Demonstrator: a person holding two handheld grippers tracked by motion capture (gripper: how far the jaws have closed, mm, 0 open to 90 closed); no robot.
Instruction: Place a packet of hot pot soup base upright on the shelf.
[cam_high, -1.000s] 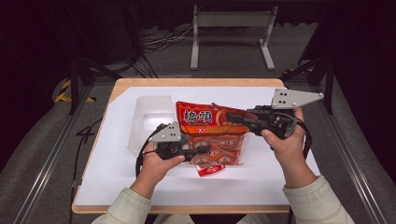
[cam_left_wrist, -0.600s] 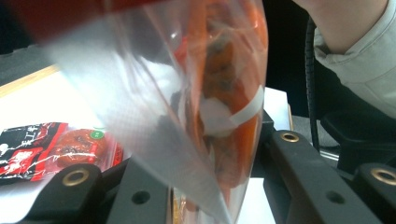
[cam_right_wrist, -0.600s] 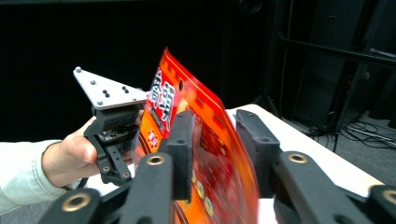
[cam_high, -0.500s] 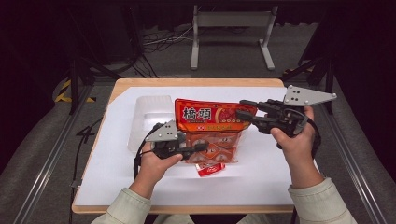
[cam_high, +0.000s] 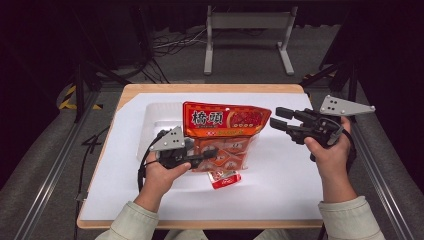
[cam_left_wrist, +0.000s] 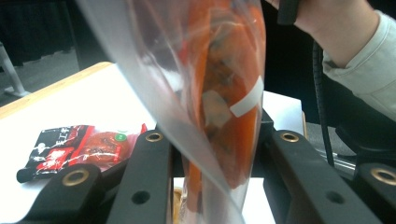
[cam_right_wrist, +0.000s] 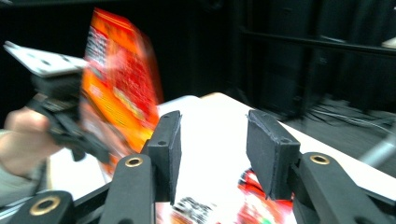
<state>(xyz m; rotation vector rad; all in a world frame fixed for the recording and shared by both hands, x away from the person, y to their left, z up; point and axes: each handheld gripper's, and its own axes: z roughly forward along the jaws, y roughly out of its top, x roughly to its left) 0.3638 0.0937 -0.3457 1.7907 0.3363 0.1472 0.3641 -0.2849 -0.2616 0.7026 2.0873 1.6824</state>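
**Left claw keeps the bag, right claw lets go**

The left gripper (cam_high: 209, 155) pinches a glossy, crinkled orange plastic bag (cam_high: 225, 127), upright above the white table (cam_high: 280, 175); the right gripper (cam_high: 277, 119), black pads apart and just opened, hangs empty beside it; a small red sachet (cam_high: 225, 179) lies flat below.

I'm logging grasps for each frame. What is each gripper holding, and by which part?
The left gripper clamps the orange snack bag at its clear lower part. The right gripper has just been opening, with nothing between its jaws, clear of the bag.
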